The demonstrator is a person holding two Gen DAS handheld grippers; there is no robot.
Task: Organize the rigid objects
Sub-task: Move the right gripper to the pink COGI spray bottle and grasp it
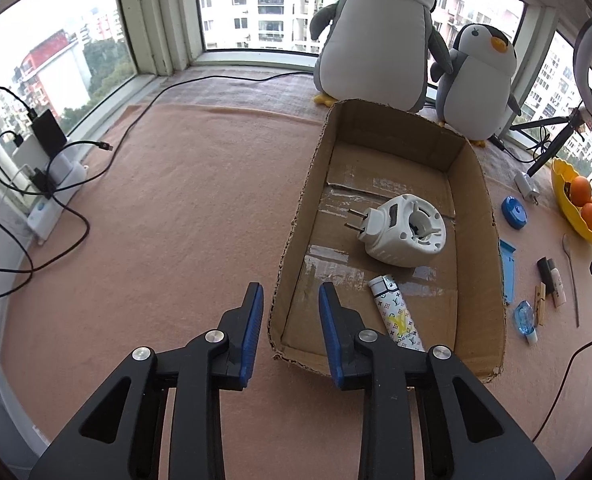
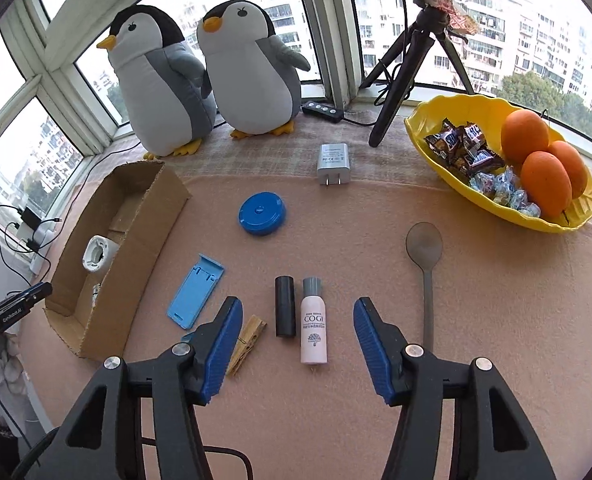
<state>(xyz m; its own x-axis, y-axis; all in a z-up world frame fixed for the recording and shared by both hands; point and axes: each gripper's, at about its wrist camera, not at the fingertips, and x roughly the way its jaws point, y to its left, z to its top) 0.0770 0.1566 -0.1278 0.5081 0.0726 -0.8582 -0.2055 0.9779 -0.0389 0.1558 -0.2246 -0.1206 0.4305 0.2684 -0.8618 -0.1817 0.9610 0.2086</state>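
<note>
Inside the cardboard box [image 1: 476, 240] lies a patterned lighter [image 1: 396, 312]; both tools gape empty.

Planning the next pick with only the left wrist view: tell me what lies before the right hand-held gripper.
Observer: A pink bottle lies on the mat, in line with the open right hand-held gripper, whose pads are clear of it.
Operator: Name what is next to it.
Observer: A black tube lies alongside, and a clothespin sits beyond that, partly behind a finger.
Operator: List the bowl's contents.
Observer: The yellow bowl holds three oranges and wrapped candy.
</note>
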